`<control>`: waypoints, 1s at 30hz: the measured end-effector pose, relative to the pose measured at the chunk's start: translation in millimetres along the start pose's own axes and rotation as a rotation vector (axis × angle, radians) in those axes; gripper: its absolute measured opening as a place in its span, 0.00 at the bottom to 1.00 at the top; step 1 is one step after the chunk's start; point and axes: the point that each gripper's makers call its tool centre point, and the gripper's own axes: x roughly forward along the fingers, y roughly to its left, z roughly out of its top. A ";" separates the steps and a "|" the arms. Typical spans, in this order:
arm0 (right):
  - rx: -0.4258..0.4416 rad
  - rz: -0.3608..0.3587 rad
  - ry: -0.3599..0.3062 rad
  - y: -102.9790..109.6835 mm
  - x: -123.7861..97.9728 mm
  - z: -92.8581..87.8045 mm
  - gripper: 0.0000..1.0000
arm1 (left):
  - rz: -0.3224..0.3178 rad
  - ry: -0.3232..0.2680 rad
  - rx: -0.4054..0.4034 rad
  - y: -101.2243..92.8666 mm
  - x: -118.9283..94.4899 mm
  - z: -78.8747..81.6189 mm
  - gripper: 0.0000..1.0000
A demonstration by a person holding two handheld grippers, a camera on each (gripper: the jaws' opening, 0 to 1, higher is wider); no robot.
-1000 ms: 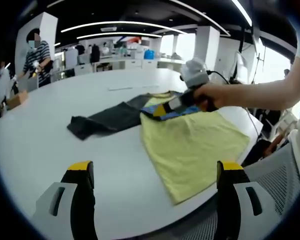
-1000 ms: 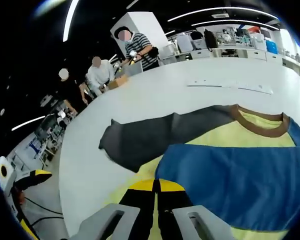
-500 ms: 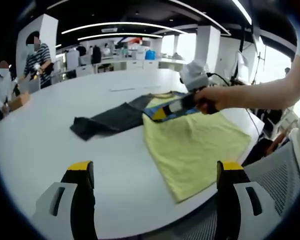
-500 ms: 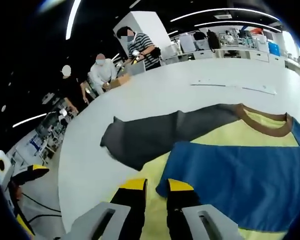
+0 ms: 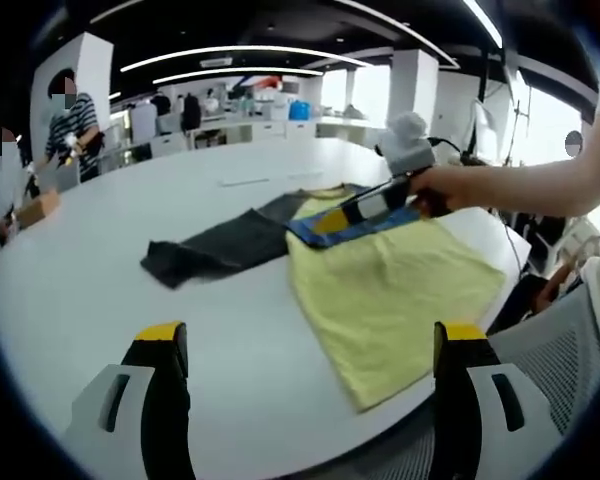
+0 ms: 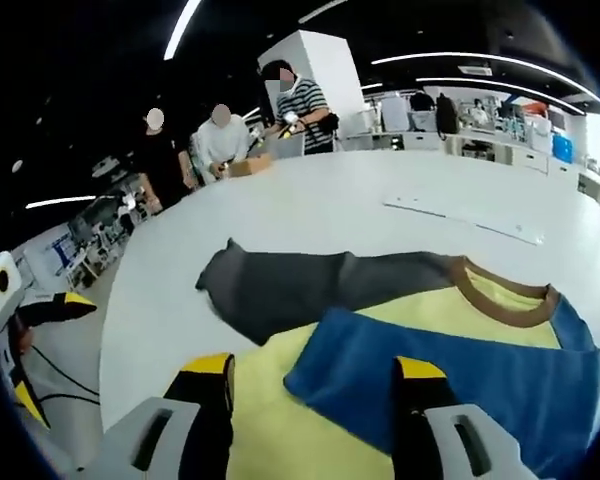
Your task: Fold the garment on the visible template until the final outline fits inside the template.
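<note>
One yellow garment (image 5: 390,290) with one blue panel (image 6: 460,385), both claws (image 5: 305,345) (image 6: 315,375) agape, nothing held.

the shirt (image 5: 390,290) is showing as soft matt cloth, yellow with a dark grey sleeve (image 6: 300,285) and a blue sleeve (image 6: 460,375), lying on a smooth, faintly glossy white table (image 5: 80,290).

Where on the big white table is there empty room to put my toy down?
The table is bare in a wide patch left of the grey sleeve, and beyond the shirt toward the far edge. It is crowded where the shirt lies, with the right tool over its blue sleeve.
</note>
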 end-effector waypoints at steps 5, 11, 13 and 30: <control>0.006 -0.019 -0.016 -11.2 -14.6 2.5 0.69 | 0.001 0.002 0.002 1.1 2.5 1.7 0.99; -0.003 -0.041 -0.025 -28.0 -33.5 1.9 0.72 | -0.005 0.004 0.005 3.2 8.0 5.9 0.99; -0.007 -0.048 -0.025 -33.2 -39.0 0.0 0.73 | -0.006 0.003 0.000 4.1 9.3 6.8 0.99; -0.035 -0.153 -0.027 -98.4 -113.3 -31.3 0.67 | 0.006 -0.029 -0.013 13.8 35.1 27.8 0.95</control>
